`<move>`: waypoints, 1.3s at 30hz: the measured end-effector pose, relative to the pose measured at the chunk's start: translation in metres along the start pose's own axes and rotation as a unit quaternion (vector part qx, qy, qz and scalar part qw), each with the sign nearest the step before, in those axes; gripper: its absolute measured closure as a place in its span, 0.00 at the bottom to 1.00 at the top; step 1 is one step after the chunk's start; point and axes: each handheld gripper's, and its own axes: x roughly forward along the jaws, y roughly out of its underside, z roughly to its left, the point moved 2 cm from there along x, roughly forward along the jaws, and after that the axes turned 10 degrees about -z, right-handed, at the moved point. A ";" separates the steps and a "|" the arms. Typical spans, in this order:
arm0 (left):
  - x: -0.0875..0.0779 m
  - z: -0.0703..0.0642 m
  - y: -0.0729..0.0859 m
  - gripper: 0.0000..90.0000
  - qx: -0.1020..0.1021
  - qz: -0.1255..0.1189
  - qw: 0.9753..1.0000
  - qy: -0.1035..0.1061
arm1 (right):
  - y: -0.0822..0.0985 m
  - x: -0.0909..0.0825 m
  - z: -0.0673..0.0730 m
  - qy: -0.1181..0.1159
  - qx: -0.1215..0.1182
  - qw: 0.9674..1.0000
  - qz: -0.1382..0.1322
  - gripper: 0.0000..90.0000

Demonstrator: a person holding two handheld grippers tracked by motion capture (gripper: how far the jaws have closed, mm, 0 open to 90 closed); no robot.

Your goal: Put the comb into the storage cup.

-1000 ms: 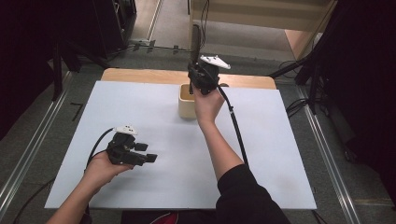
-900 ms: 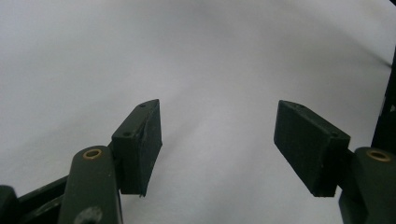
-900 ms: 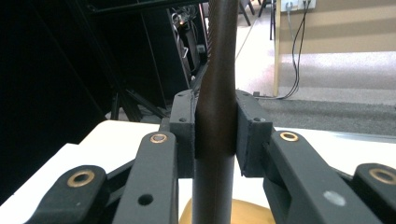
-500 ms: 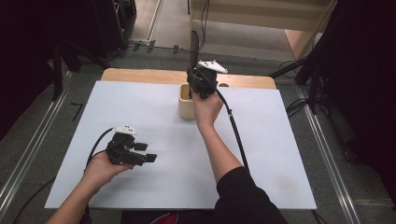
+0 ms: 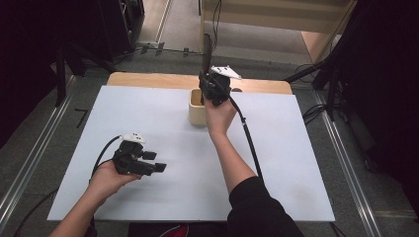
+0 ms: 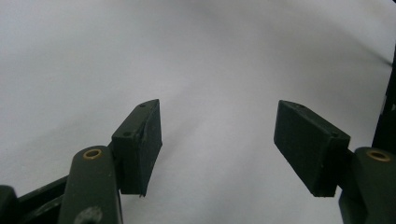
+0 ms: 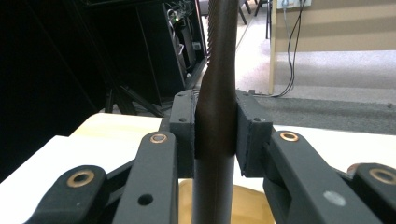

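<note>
My right gripper point(image 5: 211, 85) is raised over the far middle of the table, shut on a dark brown utensil point(image 5: 206, 48) that stands upright. In the right gripper view the pads clamp the smooth handle point(image 7: 215, 126), and the utensil's ridged upper part point(image 7: 219, 28) rises out of the top. Directly under it is a pale wooden cup point(image 5: 197, 106), whose rim point(image 7: 250, 205) shows below the jaws. My left gripper point(image 5: 157, 168) lies low at the near left, pointing right. Its jaws point(image 6: 217, 135) are open with just the white table between them.
A white sheet point(image 5: 148, 118) covers the table, with a wooden strip point(image 5: 148, 79) bare along the far edge. The right gripper's cable point(image 5: 247, 138) trails along the forearm. Dark stands and cables point(image 5: 336, 89) surround the table on the floor.
The right gripper with the utensil has sunk slightly toward the cup. The left gripper has not moved.
</note>
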 end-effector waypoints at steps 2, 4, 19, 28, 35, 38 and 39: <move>0.000 0.000 0.000 0.37 0.000 0.001 1.000 0.001 | 0.001 0.001 -0.001 0.001 -0.002 1.000 0.000 0.78; 0.000 0.000 0.000 0.37 0.001 0.002 1.000 0.000 | 0.002 0.003 -0.002 0.003 -0.002 1.000 0.003 0.78; 0.000 0.000 0.001 0.37 0.001 0.002 1.000 0.003 | 0.019 0.009 -0.001 0.003 -0.007 1.000 0.028 0.78; 0.001 -0.001 0.001 0.37 0.000 0.002 1.000 0.003 | 0.033 0.008 -0.003 0.007 -0.006 0.999 0.042 0.78; 0.000 0.000 0.001 0.37 0.001 0.002 1.000 0.003 | 0.032 0.004 -0.004 -0.015 0.004 0.999 0.038 0.49; 0.001 0.000 0.001 0.37 0.001 0.003 1.000 0.002 | 0.028 0.000 -0.010 -0.017 -0.002 0.998 0.054 0.38; 0.001 0.000 0.001 0.37 0.001 0.004 1.000 0.002 | 0.028 -0.002 -0.012 -0.015 -0.009 0.998 0.056 0.37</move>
